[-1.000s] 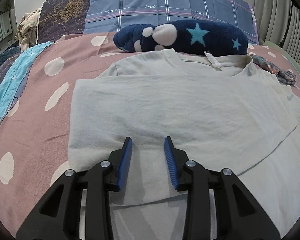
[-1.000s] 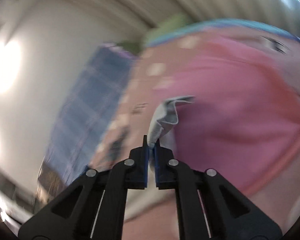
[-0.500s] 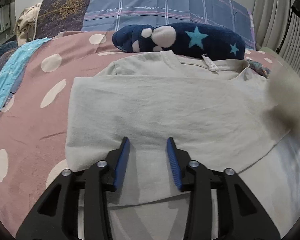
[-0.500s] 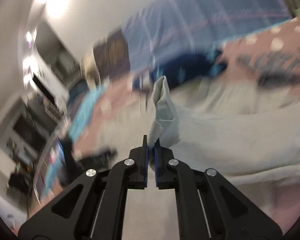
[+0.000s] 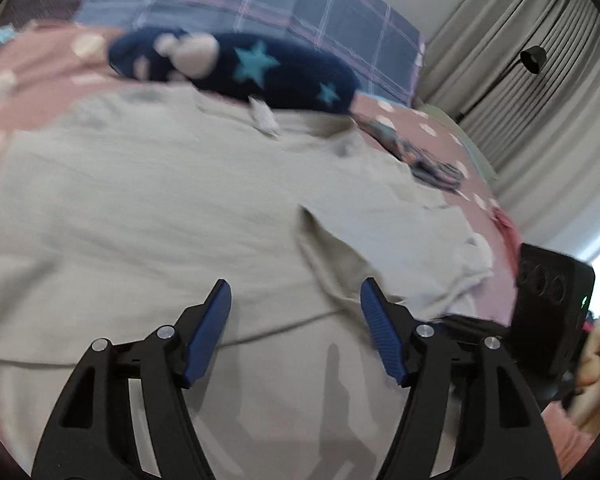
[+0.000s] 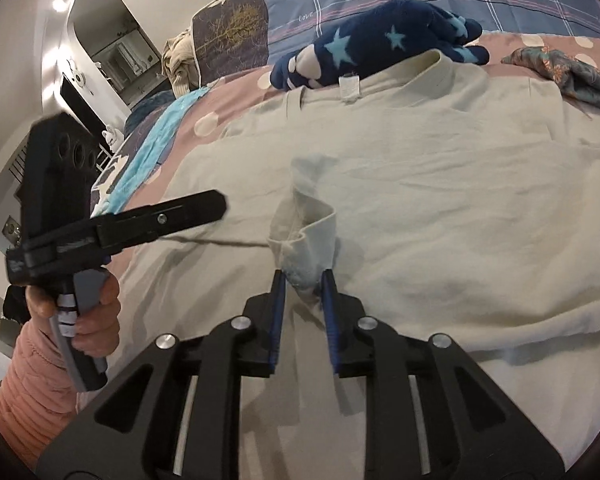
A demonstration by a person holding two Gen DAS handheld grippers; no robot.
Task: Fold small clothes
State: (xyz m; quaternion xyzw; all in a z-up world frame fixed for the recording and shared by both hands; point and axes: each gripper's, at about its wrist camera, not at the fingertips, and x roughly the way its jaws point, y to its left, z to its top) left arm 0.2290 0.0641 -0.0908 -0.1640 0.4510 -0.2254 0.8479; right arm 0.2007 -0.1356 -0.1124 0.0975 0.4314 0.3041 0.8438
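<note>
Cream T-shirt flat on dotted bedspread | left gripper spread, just opening, empty | right gripper just loosening, sleeve edge between jaws.

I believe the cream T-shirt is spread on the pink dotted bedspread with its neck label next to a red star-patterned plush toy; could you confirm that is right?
Not quite: the plush toy is navy blue with light blue stars, not red. The right wrist view shows it clearly, lying just behind the collar. The rest holds: the cream T-shirt is spread on the pink dotted bedspread, with its neck label by the toy.

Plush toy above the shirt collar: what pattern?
Navy with light-blue stars; clearest in the right wrist view.
</note>
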